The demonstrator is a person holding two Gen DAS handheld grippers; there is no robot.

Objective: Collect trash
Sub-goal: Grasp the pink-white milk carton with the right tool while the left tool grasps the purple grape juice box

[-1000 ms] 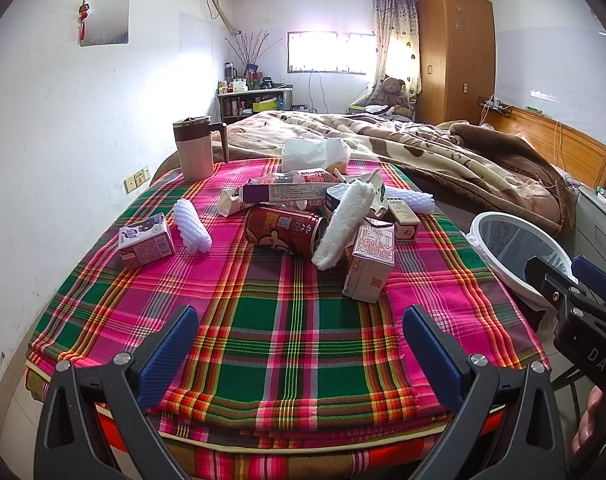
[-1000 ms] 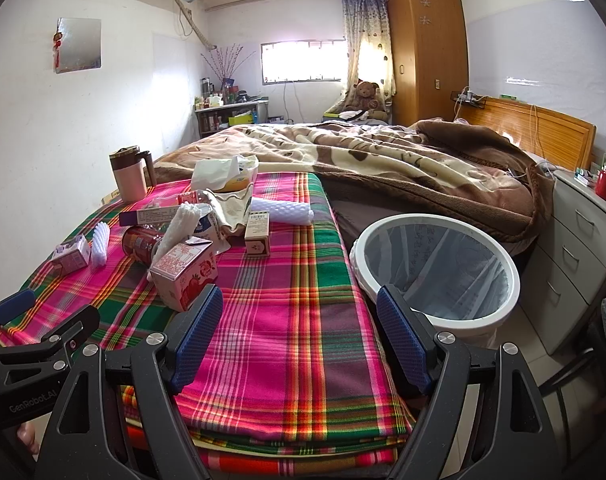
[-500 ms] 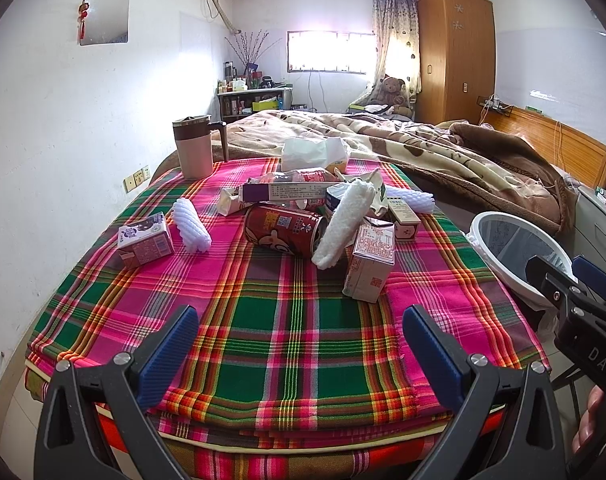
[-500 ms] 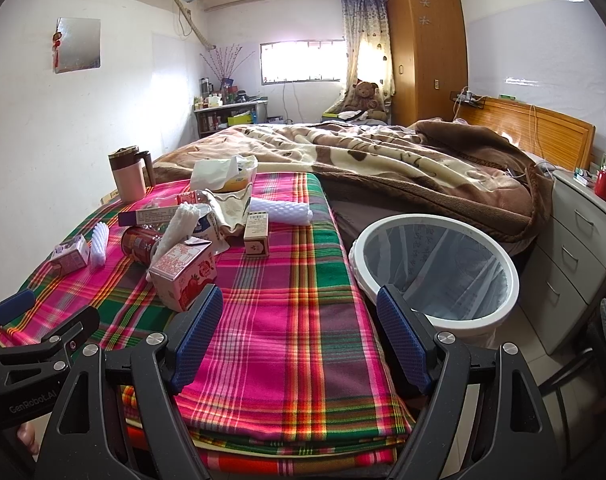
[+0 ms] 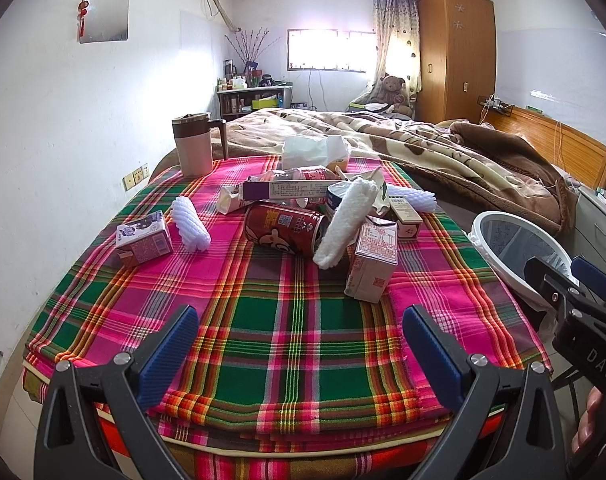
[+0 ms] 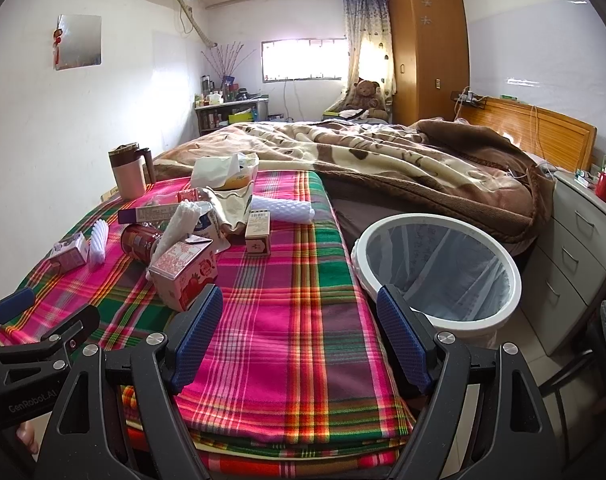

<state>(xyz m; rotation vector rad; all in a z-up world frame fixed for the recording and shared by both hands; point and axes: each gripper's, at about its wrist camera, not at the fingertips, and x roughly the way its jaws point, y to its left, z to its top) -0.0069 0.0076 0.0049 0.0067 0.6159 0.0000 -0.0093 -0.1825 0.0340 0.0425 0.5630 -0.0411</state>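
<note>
Trash lies piled on a plaid blanket: a red can on its side, a pink carton, a purple carton, white foam sleeves and a long purple box. My left gripper hovers open over the blanket's near edge, empty. In the right wrist view my right gripper is open and empty, with the pink carton just beyond its left finger. A white bin with a clear liner stands to the right of the blanket.
A lidded pink mug and a tissue pack stand at the back of the blanket. A brown bed quilt lies behind, a grey drawer unit at the right, a white wall on the left.
</note>
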